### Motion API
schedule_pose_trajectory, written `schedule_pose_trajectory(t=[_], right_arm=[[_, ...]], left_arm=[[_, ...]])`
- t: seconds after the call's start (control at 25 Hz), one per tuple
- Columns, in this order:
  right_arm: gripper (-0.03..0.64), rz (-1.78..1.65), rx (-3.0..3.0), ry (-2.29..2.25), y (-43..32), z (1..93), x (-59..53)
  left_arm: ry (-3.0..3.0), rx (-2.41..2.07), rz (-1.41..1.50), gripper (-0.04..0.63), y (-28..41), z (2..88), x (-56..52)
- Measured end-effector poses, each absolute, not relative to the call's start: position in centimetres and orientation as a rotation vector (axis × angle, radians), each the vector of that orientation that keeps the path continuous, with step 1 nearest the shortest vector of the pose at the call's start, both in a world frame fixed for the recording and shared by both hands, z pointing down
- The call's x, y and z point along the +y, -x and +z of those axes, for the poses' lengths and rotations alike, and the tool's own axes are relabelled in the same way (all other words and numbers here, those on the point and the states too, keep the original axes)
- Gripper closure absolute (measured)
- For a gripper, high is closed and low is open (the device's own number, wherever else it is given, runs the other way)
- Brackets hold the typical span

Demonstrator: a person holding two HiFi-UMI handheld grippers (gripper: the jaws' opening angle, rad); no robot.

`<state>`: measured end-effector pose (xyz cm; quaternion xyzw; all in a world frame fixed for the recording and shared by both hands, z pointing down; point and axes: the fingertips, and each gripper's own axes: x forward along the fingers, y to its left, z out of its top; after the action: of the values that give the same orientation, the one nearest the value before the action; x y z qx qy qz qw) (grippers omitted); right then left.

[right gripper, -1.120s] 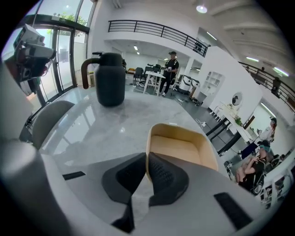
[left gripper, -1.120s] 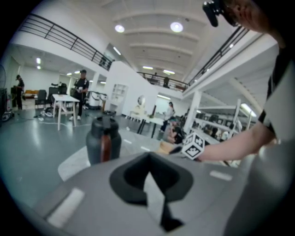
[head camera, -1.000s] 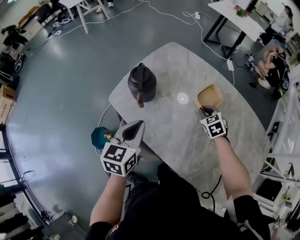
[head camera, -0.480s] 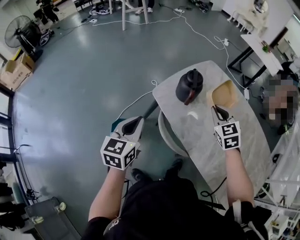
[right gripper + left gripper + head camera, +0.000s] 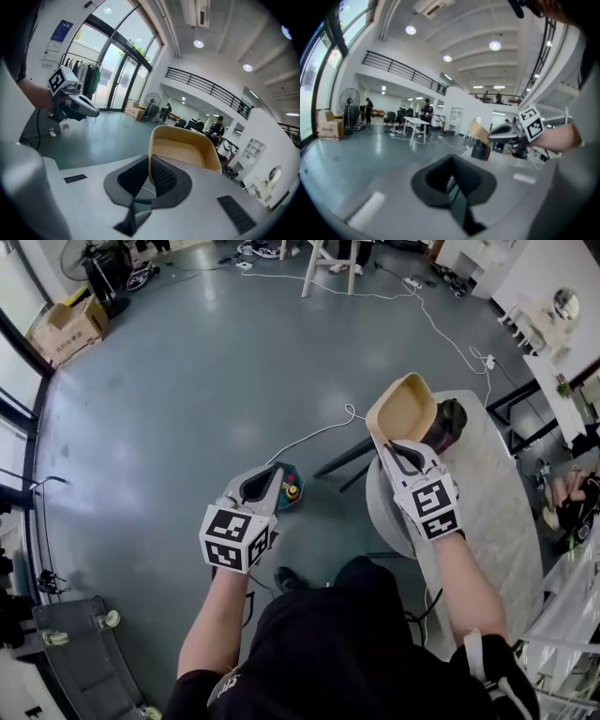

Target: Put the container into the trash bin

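Note:
A tan, shallow container (image 5: pixel 403 407) hangs in the air past the marble table's (image 5: pixel 492 512) left end. My right gripper (image 5: pixel 394 452) is shut on its near rim. In the right gripper view the rim wall stands between the two dark pads (image 5: pixel 161 178), and the container (image 5: pixel 187 151) opens away from the camera. My left gripper (image 5: pixel 260 487) hovers over the grey floor with its jaws together and nothing in them. The left gripper view shows its own jaws (image 5: pixel 452 183), the right gripper (image 5: pixel 508 133) and the container (image 5: pixel 479 131). No trash bin shows in any view.
A black kettle (image 5: pixel 450 423) stands on the table, half hidden behind the container. A teal box (image 5: pixel 287 489) with a white cable (image 5: pixel 319 432) lies on the floor by the left gripper. A cardboard box (image 5: pixel 67 329) and a grey wheeled cart (image 5: pixel 80 648) are at the left.
The container has come up off the table and moved left, past the table's edge, in the right gripper. The left gripper has swung left over the floor. The view turned left.

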<state>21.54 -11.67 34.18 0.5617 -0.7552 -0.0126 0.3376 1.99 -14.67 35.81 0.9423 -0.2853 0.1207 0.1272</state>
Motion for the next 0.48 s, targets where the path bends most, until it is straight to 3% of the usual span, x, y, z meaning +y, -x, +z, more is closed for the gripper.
schedule_pose_trajectory(t=[0.48], right_arm=[[0.604,0.064,-2.113,-0.953,-6.3,48.1,-16.0]], left_arm=[[-2.512,-1.005,0.405,0.586,6.8,42.9,-18.0]])
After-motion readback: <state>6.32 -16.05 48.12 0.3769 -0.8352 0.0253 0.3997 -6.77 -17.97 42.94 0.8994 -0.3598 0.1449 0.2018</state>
